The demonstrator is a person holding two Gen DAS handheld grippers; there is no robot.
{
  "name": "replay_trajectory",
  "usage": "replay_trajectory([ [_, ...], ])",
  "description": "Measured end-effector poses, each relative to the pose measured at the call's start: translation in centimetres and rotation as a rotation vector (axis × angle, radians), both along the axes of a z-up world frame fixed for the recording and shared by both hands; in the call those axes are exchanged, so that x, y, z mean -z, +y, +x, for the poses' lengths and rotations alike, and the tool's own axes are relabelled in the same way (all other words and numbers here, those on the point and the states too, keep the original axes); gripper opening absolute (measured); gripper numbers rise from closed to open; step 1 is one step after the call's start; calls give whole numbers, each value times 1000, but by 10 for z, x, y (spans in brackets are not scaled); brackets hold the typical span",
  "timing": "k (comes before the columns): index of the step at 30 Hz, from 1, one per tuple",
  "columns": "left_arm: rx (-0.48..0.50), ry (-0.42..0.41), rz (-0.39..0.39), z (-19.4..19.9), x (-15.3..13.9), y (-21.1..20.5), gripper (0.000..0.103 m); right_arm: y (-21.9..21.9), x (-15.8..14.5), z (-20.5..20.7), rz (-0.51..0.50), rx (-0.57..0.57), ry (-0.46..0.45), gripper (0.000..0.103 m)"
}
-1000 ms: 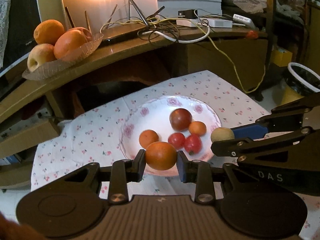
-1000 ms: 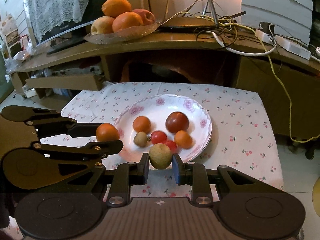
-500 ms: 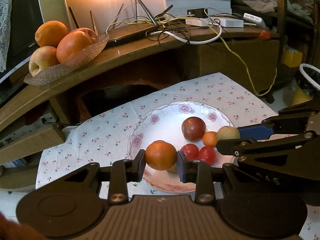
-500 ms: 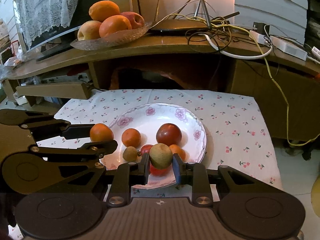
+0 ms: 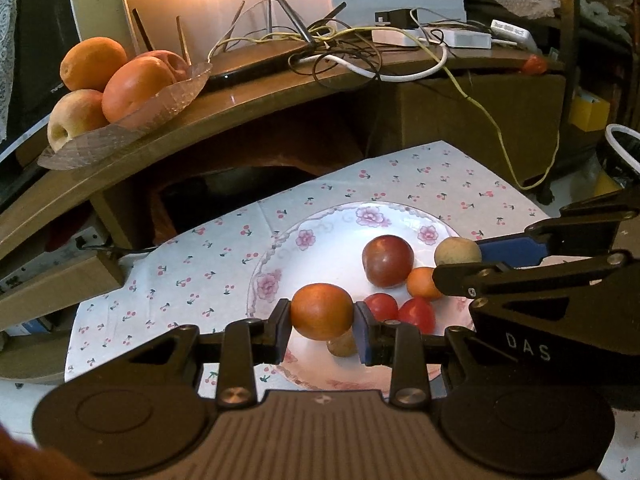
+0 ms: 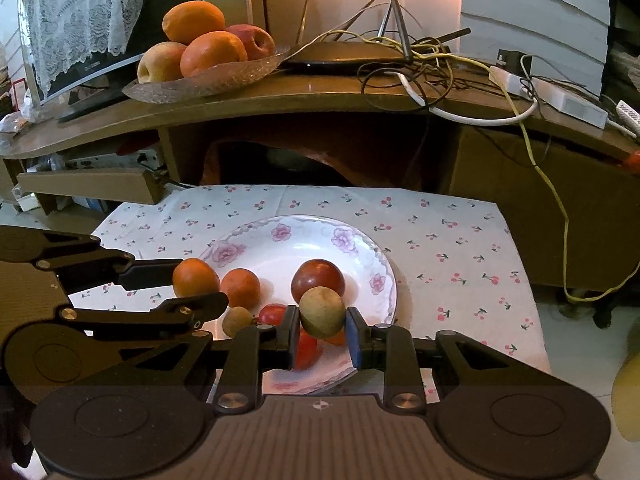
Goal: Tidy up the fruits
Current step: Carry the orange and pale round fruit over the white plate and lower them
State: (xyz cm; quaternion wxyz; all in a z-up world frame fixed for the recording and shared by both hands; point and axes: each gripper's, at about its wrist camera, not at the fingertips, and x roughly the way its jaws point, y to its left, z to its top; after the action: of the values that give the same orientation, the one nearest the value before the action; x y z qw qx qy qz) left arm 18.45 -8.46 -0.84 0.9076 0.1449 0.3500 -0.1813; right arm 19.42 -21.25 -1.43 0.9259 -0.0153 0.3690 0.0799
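My left gripper (image 5: 322, 322) is shut on an orange fruit (image 5: 322, 310) and holds it above the near rim of the flowered white plate (image 5: 332, 232). My right gripper (image 6: 322, 326) is shut on a brownish-green fruit (image 6: 322, 312) above the plate (image 6: 304, 240). On the plate lie a dark red fruit (image 5: 387, 261), a small orange fruit (image 5: 422, 283), red tomatoes (image 5: 416, 314) and a small brown fruit (image 5: 341, 345). Each gripper shows in the other's view: the right one (image 5: 458, 258) and the left one (image 6: 196, 280).
The plate sits on a low table with a cherry-print cloth (image 6: 440, 240). Behind it a wooden desk (image 6: 320, 96) carries a glass dish (image 6: 208, 80) of oranges and apples, a router and tangled cables (image 6: 420, 68). A bin (image 5: 624, 148) stands at the right.
Both grippers have moved forward and higher over the plate, each still holding its fruit. The desk and its fruit dish appear closer.
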Motion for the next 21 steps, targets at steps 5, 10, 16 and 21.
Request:
replay_trajectory([
  [5, -1, 2, -1, 2, 1, -2, 38, 1, 0, 1, -27, 10, -12, 27],
  [10, -5, 1, 2, 5, 2, -4, 38, 0, 1, 4, -34, 11, -12, 27],
  [16, -9, 2, 3, 7, 4, -4, 38, 0, 2, 6, -40, 12, -12, 27],
  [21, -15, 3, 1, 11, 5, -2, 38, 1, 3, 8, -37, 13, -10, 27],
])
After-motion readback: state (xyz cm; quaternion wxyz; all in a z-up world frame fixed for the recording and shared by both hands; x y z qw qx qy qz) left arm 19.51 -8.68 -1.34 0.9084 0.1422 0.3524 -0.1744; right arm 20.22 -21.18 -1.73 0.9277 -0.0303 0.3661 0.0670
